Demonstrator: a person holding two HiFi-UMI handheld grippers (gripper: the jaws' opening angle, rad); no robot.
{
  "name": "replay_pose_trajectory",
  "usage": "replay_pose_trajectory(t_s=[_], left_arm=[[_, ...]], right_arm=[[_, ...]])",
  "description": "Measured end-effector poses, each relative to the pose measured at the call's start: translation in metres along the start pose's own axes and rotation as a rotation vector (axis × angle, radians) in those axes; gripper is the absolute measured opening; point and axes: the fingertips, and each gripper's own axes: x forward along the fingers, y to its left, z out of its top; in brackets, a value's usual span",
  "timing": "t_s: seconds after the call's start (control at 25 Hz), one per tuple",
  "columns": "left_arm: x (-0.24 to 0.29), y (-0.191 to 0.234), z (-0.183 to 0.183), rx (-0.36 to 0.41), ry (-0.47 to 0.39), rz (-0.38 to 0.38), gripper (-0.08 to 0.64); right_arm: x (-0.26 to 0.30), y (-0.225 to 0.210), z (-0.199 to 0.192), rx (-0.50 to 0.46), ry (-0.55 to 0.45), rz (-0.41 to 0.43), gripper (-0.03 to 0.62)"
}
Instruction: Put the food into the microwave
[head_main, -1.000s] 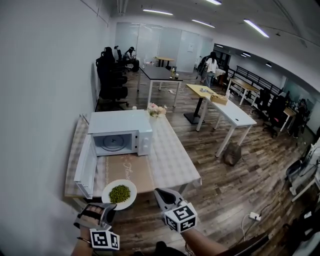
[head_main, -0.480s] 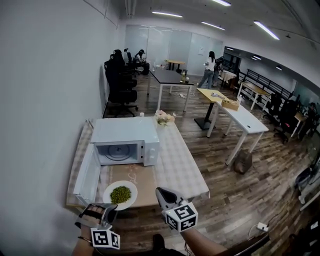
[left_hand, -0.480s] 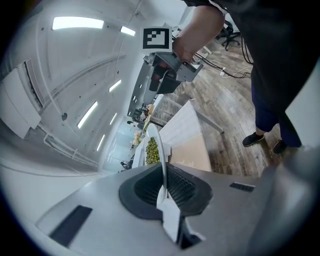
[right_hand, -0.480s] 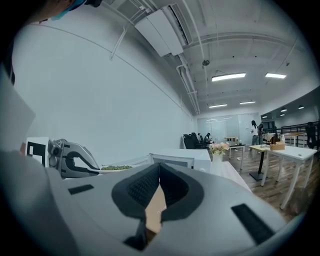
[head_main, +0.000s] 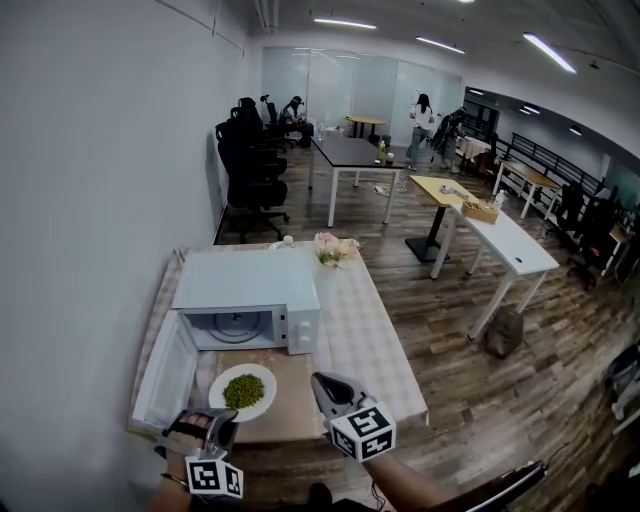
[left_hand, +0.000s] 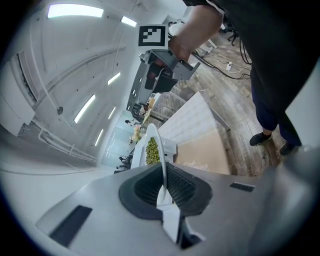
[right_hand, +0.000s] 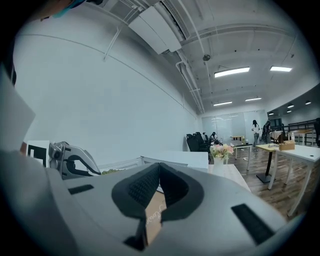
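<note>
A white plate of green peas (head_main: 242, 391) hangs over the brown mat (head_main: 290, 395), just in front of the white microwave (head_main: 245, 300). The microwave's door (head_main: 165, 368) is swung open to the left and its cavity (head_main: 232, 327) shows a glass turntable. My left gripper (head_main: 216, 422) is shut on the plate's near rim. In the left gripper view the plate (left_hand: 159, 150) stands edge-on between the jaws of the left gripper (left_hand: 163, 189), with the peas (left_hand: 151, 150) on its left side. My right gripper (head_main: 322, 384) hovers right of the plate; the right gripper (right_hand: 159, 182) is shut on nothing.
The microwave stands on a table with a checked cloth (head_main: 365, 330) against the left wall. A pot of flowers (head_main: 335, 248) sits behind the microwave. Black office chairs (head_main: 250, 165) and other desks (head_main: 500, 235) stand further back, where people (head_main: 421, 125) move about.
I have stepped closer to the table. The plate, still held by the left gripper, has come in from the table's front edge to a spot over the mat nearer the microwave.
</note>
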Motion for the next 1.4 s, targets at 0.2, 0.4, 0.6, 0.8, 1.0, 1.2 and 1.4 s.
replay_pose_trajectory(t_s=[0.2, 0.4, 0.6, 0.8, 1.0, 1.2, 1.4], left_arm=[[0.024, 0.009, 0.0, -0.007, 0.033, -0.015, 0.02], [0.053, 0.015, 0.003, -0.009, 0.071, -0.023, 0.02], [0.076, 0.024, 0.006, -0.02, 0.109, -0.02, 0.02], [0.093, 0.027, 0.006, -0.035, 0.142, -0.015, 0.02], [0.106, 0.029, 0.003, -0.032, 0.155, -0.027, 0.02], [0.123, 0.024, -0.009, -0.045, 0.148, -0.043, 0.02], [0.146, 0.02, -0.026, -0.058, 0.131, -0.053, 0.02]], right_arm=[[0.017, -0.025, 0.003, 0.019, -0.002, 0.021, 0.009], [0.029, -0.051, 0.001, 0.033, -0.003, 0.047, 0.009], [0.04, -0.083, 0.005, 0.035, -0.016, 0.06, 0.009], [0.052, -0.103, 0.012, 0.035, -0.037, 0.076, 0.009], [0.06, -0.105, 0.019, 0.036, -0.053, 0.102, 0.009], [0.074, -0.1, 0.015, 0.024, -0.035, 0.112, 0.009], [0.088, -0.105, 0.014, 0.014, -0.006, 0.079, 0.009]])
